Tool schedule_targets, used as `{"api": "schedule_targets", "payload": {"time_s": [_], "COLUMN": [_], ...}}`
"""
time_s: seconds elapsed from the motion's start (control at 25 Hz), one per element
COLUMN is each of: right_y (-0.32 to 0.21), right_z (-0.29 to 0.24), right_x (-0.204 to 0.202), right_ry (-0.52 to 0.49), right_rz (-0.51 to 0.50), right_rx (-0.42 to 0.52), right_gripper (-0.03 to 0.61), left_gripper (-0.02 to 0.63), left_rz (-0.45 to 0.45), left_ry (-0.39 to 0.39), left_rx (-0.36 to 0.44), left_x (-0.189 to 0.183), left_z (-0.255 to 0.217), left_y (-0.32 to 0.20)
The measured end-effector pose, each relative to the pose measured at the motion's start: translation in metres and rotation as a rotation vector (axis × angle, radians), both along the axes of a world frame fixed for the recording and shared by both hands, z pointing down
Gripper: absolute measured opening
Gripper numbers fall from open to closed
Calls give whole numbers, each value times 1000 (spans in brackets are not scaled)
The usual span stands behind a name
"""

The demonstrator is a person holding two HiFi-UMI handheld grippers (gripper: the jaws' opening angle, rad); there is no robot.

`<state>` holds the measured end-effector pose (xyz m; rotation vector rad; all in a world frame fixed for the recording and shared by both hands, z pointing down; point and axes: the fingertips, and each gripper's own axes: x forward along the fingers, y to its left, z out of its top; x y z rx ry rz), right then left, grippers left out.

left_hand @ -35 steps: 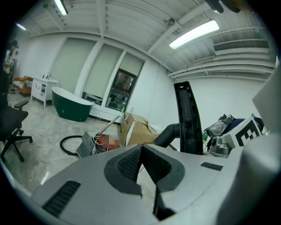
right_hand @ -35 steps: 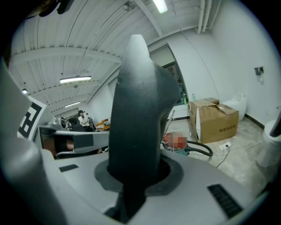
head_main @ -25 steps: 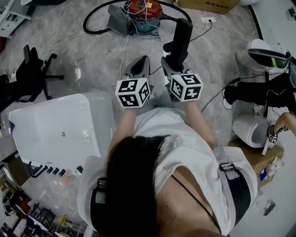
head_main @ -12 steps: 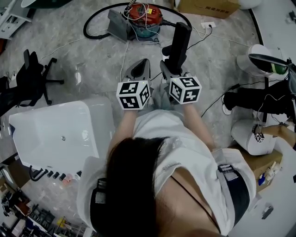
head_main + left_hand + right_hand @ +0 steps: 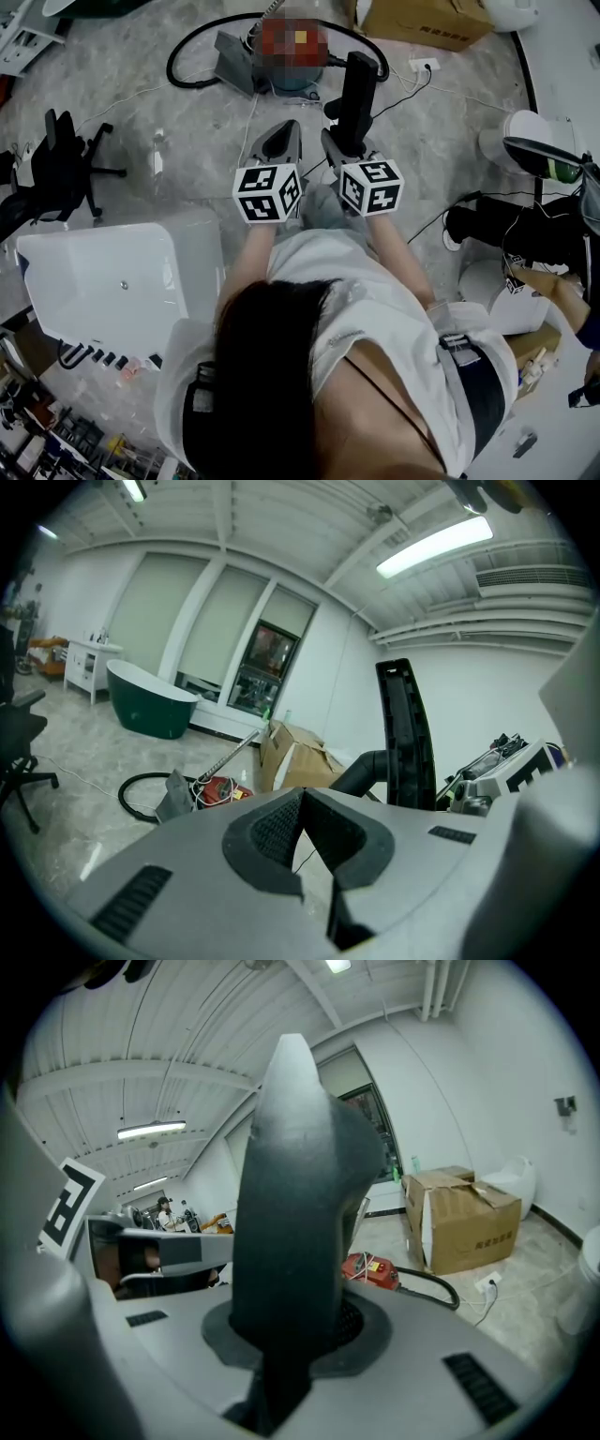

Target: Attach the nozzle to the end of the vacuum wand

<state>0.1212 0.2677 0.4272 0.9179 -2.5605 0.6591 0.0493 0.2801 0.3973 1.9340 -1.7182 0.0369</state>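
My right gripper (image 5: 343, 141) is shut on a black vacuum nozzle (image 5: 357, 91), which stands upright out of its jaws; that nozzle (image 5: 295, 1185) fills the right gripper view and rises at the right of the left gripper view as nozzle (image 5: 403, 733). My left gripper (image 5: 281, 136) is beside it, shut and empty (image 5: 300, 827). The red vacuum cleaner (image 5: 220, 789) sits on the floor ahead with a black hose (image 5: 192, 42), and its metal wand (image 5: 232, 755) leans upward from it. The vacuum body is under a blurred patch in the head view.
A cardboard box (image 5: 427, 19) stands beyond the vacuum at the right. A white tub-like unit (image 5: 103, 281) is on my left with a black office chair (image 5: 56, 155). White appliances (image 5: 525, 131) and black cables lie at the right. A green bathtub (image 5: 150, 700) stands far off.
The person and both grippers have moved forward across the floor; the vacuum and hose now lie nearer in the head view. Both grips are unchanged.
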Motion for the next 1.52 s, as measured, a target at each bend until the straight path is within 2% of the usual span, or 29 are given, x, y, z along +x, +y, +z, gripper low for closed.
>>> {"api": "schedule_targets", "payload": {"time_s": [0.32,0.84,1.52], "right_y": [-47,-111,-144], "right_z": [-2,6,11], "right_x": [5,30,50], "right_ry": [13,-7,-27], "right_rz": [-50,-112,-107], "right_rx": [10,-31,-48], "right_gripper": [72,72,72], "left_gripper": [3,3,3], "left_rz": [-20,-90,-153], "left_ry": [-2,0,-15], "left_rx": [-21,-37,-50], "left_x": [11,36,37], "left_z": [3,6,6], "left_y": [-47,-109,-128]}}
